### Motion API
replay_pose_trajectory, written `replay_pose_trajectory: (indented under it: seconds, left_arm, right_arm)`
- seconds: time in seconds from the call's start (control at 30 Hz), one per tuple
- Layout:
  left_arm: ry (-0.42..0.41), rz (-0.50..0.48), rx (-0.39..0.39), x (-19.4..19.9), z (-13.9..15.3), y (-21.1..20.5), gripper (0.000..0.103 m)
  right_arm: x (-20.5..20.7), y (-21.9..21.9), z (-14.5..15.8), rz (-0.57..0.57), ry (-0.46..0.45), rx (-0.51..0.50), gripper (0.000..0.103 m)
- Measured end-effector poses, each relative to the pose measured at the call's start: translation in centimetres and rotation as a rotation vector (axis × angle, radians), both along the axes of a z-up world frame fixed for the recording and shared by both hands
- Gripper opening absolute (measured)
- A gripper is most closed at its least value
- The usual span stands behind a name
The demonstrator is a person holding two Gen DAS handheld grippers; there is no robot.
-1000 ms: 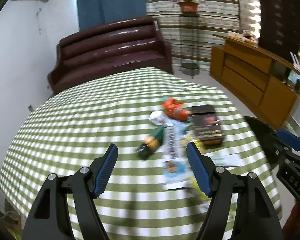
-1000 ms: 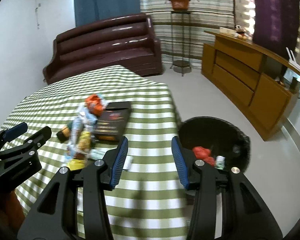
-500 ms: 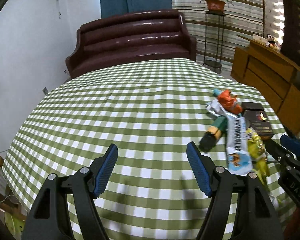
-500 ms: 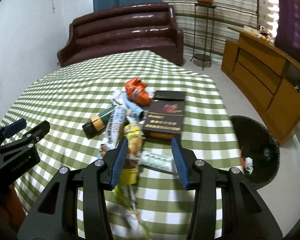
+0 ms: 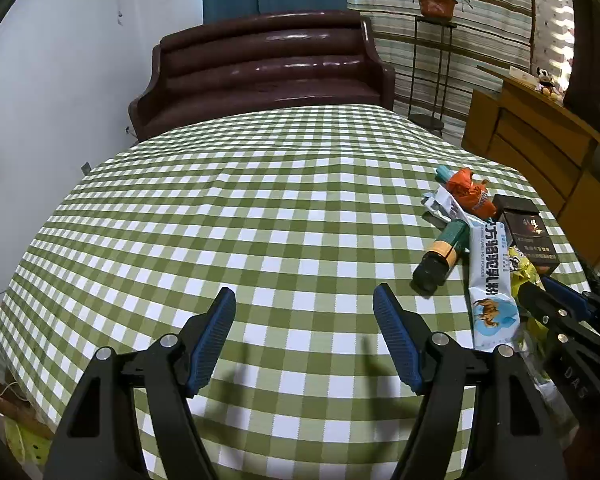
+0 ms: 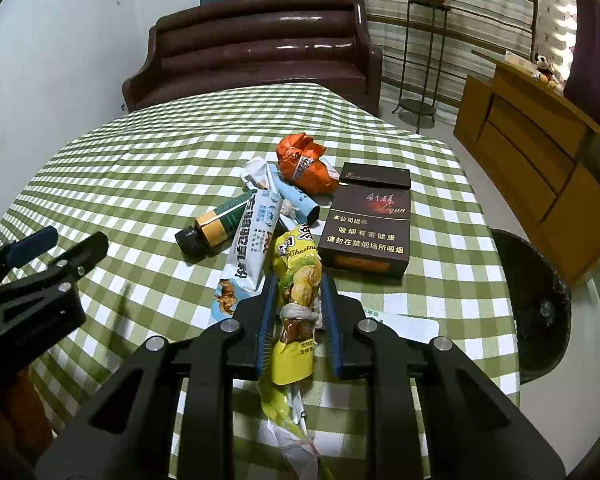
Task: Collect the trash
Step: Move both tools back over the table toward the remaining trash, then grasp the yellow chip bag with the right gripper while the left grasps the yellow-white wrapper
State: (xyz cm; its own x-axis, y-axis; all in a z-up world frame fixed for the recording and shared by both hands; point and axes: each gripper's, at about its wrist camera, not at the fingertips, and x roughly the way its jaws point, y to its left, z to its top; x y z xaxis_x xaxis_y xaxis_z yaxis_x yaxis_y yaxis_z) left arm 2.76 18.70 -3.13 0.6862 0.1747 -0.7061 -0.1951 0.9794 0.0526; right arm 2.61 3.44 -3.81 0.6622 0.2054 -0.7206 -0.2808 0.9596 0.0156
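A pile of trash lies on the green-checked table [image 5: 220, 220]. It holds a yellow chestnut packet [image 6: 300, 256], a blue-and-white milk powder sachet [image 6: 248, 256], a dark green bottle [image 6: 212, 228], an orange crumpled wrapper [image 6: 306, 164] and a dark brown cigarette carton [image 6: 370, 224]. My right gripper [image 6: 299, 280] is closing its jaws, and the pads press on the yellow packet's middle. My left gripper [image 5: 304, 291] stands open over bare cloth, to the left of the pile, with nothing between its fingers. A black bin [image 6: 536, 300] stands on the floor beside the table's right edge.
A white paper slip [image 6: 404, 324] lies just right of my right gripper. A dark leather sofa [image 5: 268, 68] stands beyond the table's far edge. A wooden sideboard [image 6: 540, 152] lines the right wall, past the bin.
My right gripper swung left from over the bin to the pile and closed on the yellow packet. My left gripper shifted left over bare cloth, still open.
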Motion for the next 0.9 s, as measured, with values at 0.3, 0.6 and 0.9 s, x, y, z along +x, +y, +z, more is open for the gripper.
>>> replay_pose_trajectory:
  seconds: [0.3, 0.6, 0.9]
  left_arm:
    - [-0.002, -0.046, -0.004, 0.4, 0.1, -2.3, 0.069]
    - [0.006, -0.094, 0.000, 0.9, 0.2, -5.2, 0.069]
    - [0.021, -0.118, 0.003, 0.3, 0.4, -8.2, 0.069]
  right_arm:
    - [-0.9, -1.8, 1.7, -0.027, -0.049, 0.021, 0.021]
    - [-1.4, -5.5, 2.7, -0.079, -0.075, 0.043, 0.021]
    - [-2.6, -9.8, 2.9, -0.131, -0.092, 0.026, 0.021]
